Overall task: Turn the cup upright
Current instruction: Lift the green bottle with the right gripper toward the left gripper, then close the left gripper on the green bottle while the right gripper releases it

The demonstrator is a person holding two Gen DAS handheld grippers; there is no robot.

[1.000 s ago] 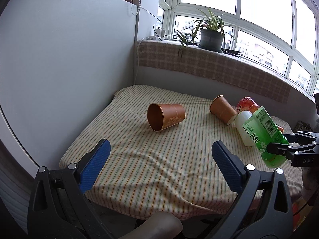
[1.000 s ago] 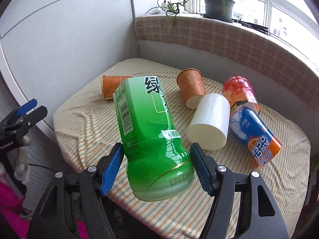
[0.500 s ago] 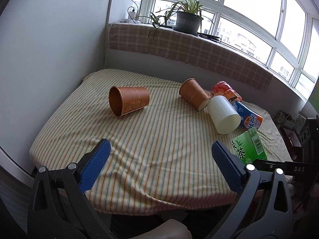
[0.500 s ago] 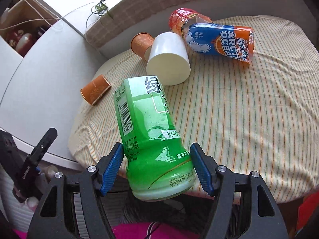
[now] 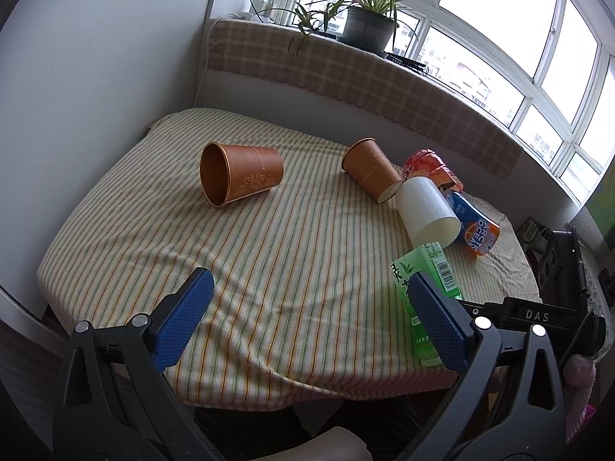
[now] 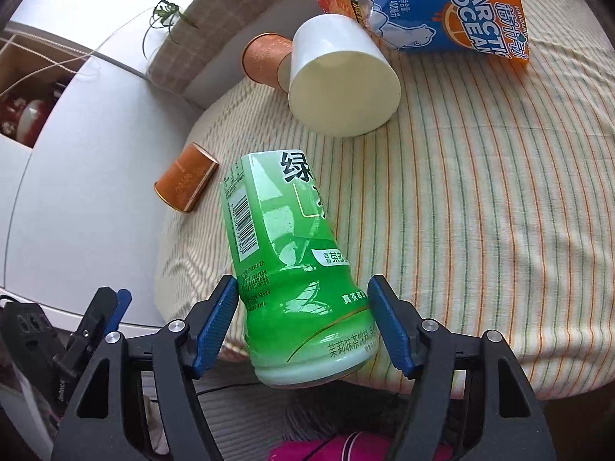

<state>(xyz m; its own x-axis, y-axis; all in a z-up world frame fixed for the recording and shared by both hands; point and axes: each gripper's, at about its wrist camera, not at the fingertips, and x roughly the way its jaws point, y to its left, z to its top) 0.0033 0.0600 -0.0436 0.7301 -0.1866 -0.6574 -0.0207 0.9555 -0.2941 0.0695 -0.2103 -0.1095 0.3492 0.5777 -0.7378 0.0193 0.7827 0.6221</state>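
Note:
Three cups lie on their sides on the striped tablecloth (image 5: 292, 261): a brown cup (image 5: 240, 178) at the left, its mouth toward me, a second brown cup (image 5: 371, 174) farther back, and a white cup (image 5: 426, 211) beside it. They also show in the right wrist view: the left brown cup (image 6: 186, 183), the second brown cup (image 6: 265, 59) and the white cup (image 6: 340, 77). My right gripper (image 6: 303, 320) is shut on a green tea bottle (image 6: 292, 265), held tilted low over the table's near right corner. My left gripper (image 5: 307, 319) is open and empty over the front edge.
A blue-orange Arctic Ocean bottle (image 6: 449, 19) and a red-orange bottle (image 5: 430, 165) lie at the right rear. A grey wall (image 5: 77, 77) bounds the left side. A cloth-covered sill with a potted plant (image 5: 365, 27) runs behind the table.
The right gripper has carried the green bottle lower and nearer the table's front right corner, tilting its view downward. The left gripper has swung its view rightward over the table and stays open.

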